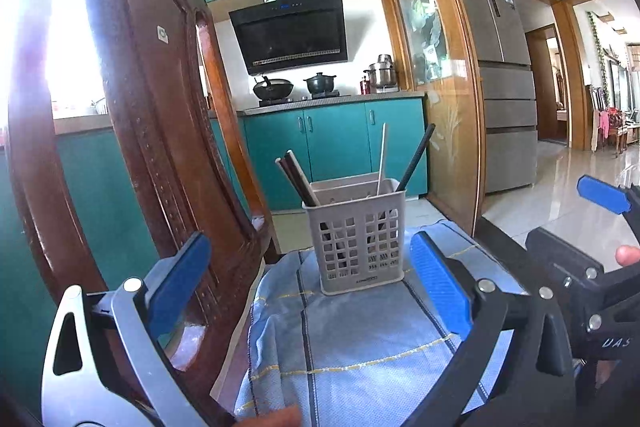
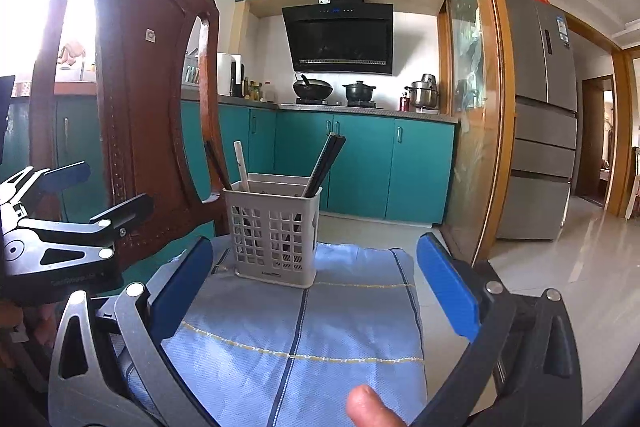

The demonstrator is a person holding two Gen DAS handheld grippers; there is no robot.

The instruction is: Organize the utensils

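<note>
chair back (image 1: 152, 131): carved dark wood, standing tall at the left, just beside the cloth's left edge; I read it as the main thing to keep the left arm clear of.
left gripper (image 1: 312, 279): I see its blue pads spread wide with nothing between them, low over the near part of the cloth, aimed at the basket.
cloth (image 1: 360, 339): pale blue with dark and yellow stripes, spread under the basket; nothing else lies on the stretch I can see.
basket (image 1: 356, 247): grey slotted plastic, upright at the far middle of the cloth, straight ahead of the left fingers and a little left of centre from the right wrist view; I judge the left hand slightly better lined up.
chopsticks (image 1: 296, 179): a dark pair leaning left out of the basket, a pale stick (image 1: 382, 159) near upright, a black one (image 1: 416, 157) leaning right; all long axes run up and out of the top.
right gripper (image 2: 316, 283): also wide apart and empty, beside the left one on its right, well short of the basket.
judgement: no loose utensil shows on the cloth, so the sorting looks done or nearly so.
glass door (image 1: 436, 99): wood-framed, far right, well apart.
</note>
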